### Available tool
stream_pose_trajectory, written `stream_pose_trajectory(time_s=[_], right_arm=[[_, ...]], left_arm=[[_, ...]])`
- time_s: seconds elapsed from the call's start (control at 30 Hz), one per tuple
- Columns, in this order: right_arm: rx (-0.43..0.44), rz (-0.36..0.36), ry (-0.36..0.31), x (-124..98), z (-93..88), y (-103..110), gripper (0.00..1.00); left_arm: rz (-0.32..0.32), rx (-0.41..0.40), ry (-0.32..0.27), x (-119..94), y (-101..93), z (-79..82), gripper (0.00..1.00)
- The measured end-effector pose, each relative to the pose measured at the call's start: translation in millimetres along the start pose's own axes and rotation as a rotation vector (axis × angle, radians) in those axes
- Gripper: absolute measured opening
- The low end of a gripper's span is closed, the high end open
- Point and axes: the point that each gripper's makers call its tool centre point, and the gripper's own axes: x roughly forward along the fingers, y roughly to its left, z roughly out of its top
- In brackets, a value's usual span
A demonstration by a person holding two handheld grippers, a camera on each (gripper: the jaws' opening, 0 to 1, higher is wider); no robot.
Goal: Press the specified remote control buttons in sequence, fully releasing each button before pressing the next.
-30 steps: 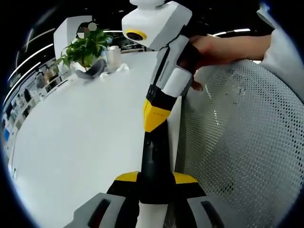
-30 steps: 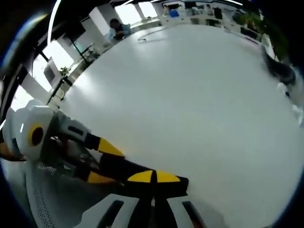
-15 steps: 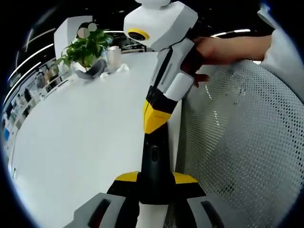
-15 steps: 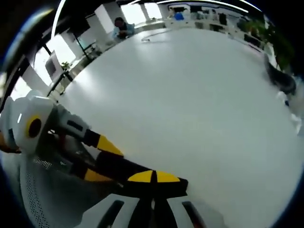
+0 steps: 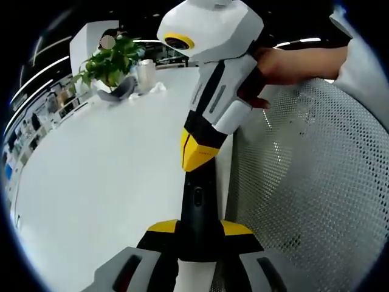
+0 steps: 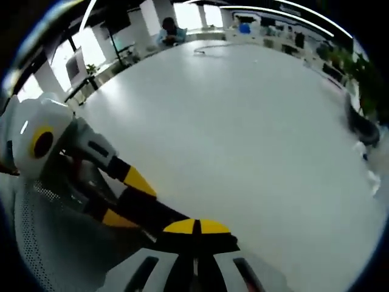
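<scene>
Clearly the black remote control (image 5: pixel 196 213) is clamped in the left gripper (image 5: pixel 197 234), whose yellow-tipped jaws close on its near end; its long axis runs from there toward 12 o'clock in the left gripper view, along the edge of the white table (image 5: pixel 103 170). At its far end the right gripper (image 5: pixel 196 155) meets it, coming down from 1 o'clock, jaw tips drawn together to a point on its button face. So the right does the pressing. A mesh chair back (image 5: pixel 304 182) lies at 3 o'clock.
</scene>
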Motion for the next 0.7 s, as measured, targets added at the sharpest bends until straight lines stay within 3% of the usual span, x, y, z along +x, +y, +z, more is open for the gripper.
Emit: stream_pose_trajectory(time_s=[0.2, 0.3, 0.37, 0.47, 0.7], right_arm=[[0.169, 0.054, -0.012, -9, 4.8, 1, 0.0], [0.302, 0.158, 0.038, -14, 0.4, 13, 0.0], [0.344, 0.195, 0.074, -15, -4.3, 18, 0.0], [0.271, 0.141, 0.054, -13, -2.7, 13, 0.0], [0.274, 0.154, 0.086, -10, -7.9, 17, 0.0]], left_arm=[[0.0, 0.001, 0.001, 0, 0.6, -0.3, 0.24], [0.002, -0.001, 0.002, 0, 0.6, -0.3, 0.24], [0.004, 0.0, 0.003, 0, 0.5, -0.1, 0.24], [0.003, 0.0, 0.003, 0, 0.5, 0.1, 0.24], [0.003, 0.001, 0.003, 0, 0.5, 0.3, 0.24]])
